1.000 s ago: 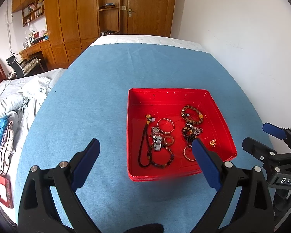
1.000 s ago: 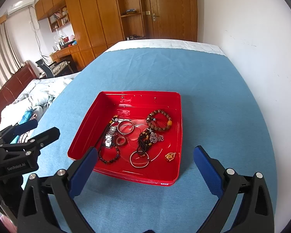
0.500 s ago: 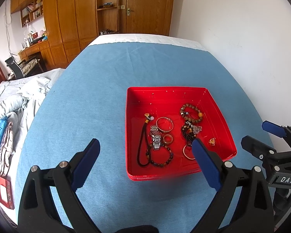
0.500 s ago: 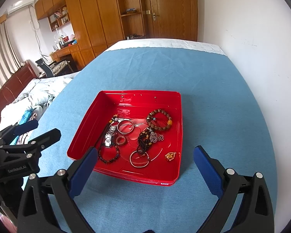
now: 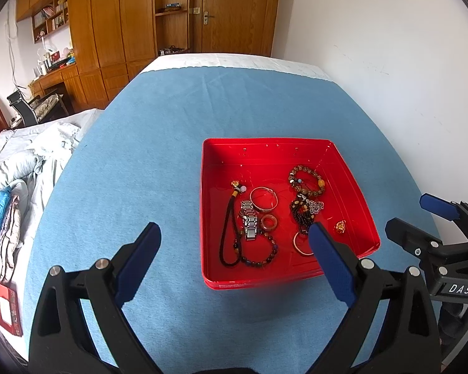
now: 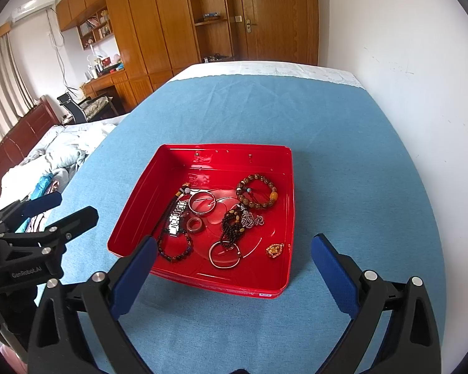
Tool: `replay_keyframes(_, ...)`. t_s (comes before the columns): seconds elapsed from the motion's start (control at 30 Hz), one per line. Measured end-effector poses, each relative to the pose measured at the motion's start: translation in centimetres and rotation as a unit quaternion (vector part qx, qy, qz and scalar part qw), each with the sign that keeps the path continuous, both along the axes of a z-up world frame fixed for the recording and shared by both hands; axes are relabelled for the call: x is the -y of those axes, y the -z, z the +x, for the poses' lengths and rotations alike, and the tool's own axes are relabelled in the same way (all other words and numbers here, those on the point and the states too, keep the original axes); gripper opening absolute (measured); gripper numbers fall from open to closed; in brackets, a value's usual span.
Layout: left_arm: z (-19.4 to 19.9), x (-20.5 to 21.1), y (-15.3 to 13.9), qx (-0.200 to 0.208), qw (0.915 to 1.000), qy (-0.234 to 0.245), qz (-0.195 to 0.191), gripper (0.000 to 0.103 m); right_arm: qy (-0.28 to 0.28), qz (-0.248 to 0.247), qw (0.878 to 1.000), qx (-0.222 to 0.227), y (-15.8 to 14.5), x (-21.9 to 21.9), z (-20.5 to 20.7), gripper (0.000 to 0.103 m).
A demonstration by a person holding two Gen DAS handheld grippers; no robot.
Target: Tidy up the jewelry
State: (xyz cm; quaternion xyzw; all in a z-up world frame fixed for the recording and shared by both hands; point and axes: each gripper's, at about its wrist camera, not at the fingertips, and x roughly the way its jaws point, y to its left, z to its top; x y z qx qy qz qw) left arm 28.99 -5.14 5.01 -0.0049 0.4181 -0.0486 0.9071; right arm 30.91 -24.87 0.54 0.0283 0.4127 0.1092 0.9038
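A red tray (image 5: 265, 148) (image 6: 284, 283) sits on the blue cloth and holds several pieces of jewelry: a brown bead bracelet (image 5: 305, 180) (image 6: 257, 190), a silver watch (image 5: 249, 219) (image 6: 175, 218), a silver bangle (image 5: 264, 198) (image 6: 202, 202), a dark bead bracelet (image 5: 259, 254) (image 6: 175, 249), a black cord (image 5: 226, 233) and a small gold pendant (image 5: 340, 226) (image 6: 274, 249). My left gripper (image 5: 234, 249) is open and empty, held just before the tray's near edge. My right gripper (image 6: 234, 261) is open and empty over the tray's near edge.
The blue cloth (image 5: 146, 143) covers a table against a white wall (image 5: 390, 46). A bed with crumpled linen (image 5: 18, 168) lies to the left. Wooden wardrobes and a door (image 5: 240, 9) stand at the back. A red booklet (image 5: 6, 307) lies at lower left.
Both views have shifted only slightly; the tray sits a touch higher in the frames. Both grippers stay open and empty.
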Motion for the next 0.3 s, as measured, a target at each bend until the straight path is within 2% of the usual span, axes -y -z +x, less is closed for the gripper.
replay_keyframes(0.3,0.13,0.07,0.04,-0.003,1.0,0.002,0.001,0.095,0.0,0.0,1.0,-0.001,0.0,0.0,0.01,0.099)
